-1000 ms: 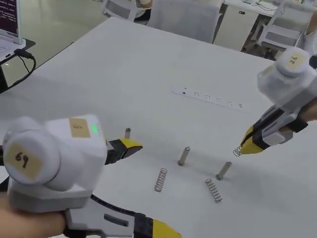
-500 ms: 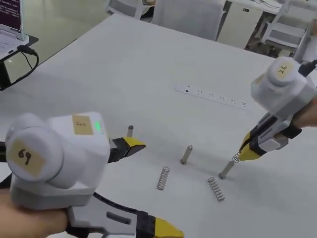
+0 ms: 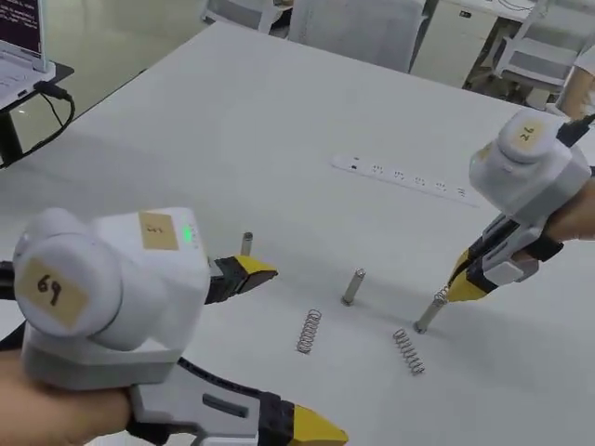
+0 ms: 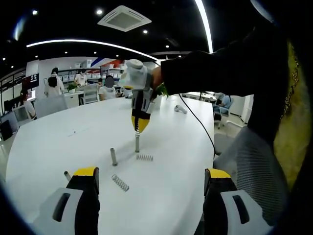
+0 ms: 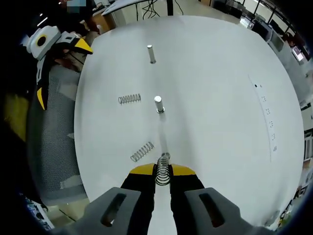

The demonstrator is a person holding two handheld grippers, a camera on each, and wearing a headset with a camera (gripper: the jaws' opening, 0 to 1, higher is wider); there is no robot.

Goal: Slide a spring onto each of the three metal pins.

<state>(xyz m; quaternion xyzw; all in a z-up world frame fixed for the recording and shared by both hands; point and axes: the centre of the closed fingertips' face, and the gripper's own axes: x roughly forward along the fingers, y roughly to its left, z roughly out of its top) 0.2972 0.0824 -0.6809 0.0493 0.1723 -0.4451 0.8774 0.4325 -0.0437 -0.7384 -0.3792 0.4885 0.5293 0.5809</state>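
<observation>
Steel spring (image 5: 163, 172) is pinched in the right hand-held gripper (image 3: 463, 284). The jaws are narrow and clamped on the coils, and the free end pokes out past the tips.

Change over the last second: that gripper has come down and in. It was above and off to the side of the nearest pin (image 3: 429, 314); now the spring's free end sits right at that pin's top. I read this as the first threading about to start. All three pins look bare, so the task is early.

What each view gives me:
- The right gripper view looks along the spring, with the pin tip just ahead of it and roughly in line.
- The left gripper view is side-on, with spring and pin stacked almost straight.
- The head view gives the layout, but I can't tell from it whether the first coil is over the tip.

Ahead of the right gripper stands the middle pin (image 3: 354, 286), and beyond it the far pin (image 3: 246, 244), close to one jaw of the left hand-held gripper (image 4: 151, 174). That one is wide open, empty, and well apart from the working pin.

Two loose springs lie flat on the white surface (image 3: 279, 139): one (image 3: 407, 351) just beside the nearest pin and one (image 3: 309, 332) between the two grippers.
</observation>
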